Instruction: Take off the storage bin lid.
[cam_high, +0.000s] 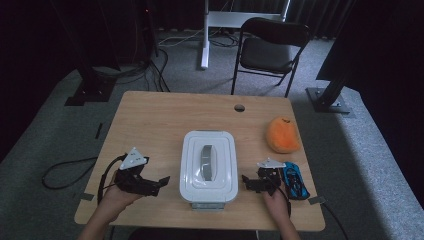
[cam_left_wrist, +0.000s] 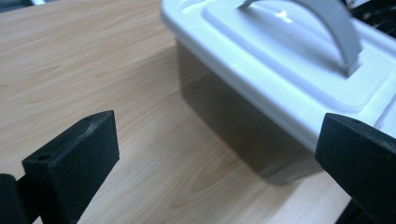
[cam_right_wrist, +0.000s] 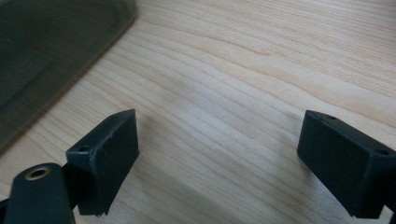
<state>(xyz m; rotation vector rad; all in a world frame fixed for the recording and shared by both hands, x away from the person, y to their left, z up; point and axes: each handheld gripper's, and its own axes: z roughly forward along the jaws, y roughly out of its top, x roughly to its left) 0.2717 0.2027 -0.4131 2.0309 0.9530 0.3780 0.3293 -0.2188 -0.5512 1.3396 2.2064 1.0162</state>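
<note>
So far nothing big looks done: the white box (cam_high: 208, 167) sits in the middle of the wooden table (cam_high: 160, 115) with its lid on and its grey handle (cam_high: 206, 161) lying flat on top, and nobody is touching it. I think all the real work is left to do, like grabbing the box or lifting its lid. The left gripper (cam_high: 159, 183) waits just to the left of the box, near it but not touching, and its two black jaws are spread wide with nothing between them. In the left gripper view the box (cam_left_wrist: 280, 74) is up ahead and to the right, and its white edge comes close to the right jaw. The right gripper (cam_high: 248, 181) waits just to the right of the box, also near but apart, and its jaws are wide apart and hold nothing too. In the right gripper view the dark see-through side of the box (cam_right_wrist: 51, 56) is off at the top left, and bare wood lies between the jaws. An orange soft toy (cam_high: 283, 134) and a blue toy car (cam_high: 295, 181) rest farther to the right, not touched.
</note>
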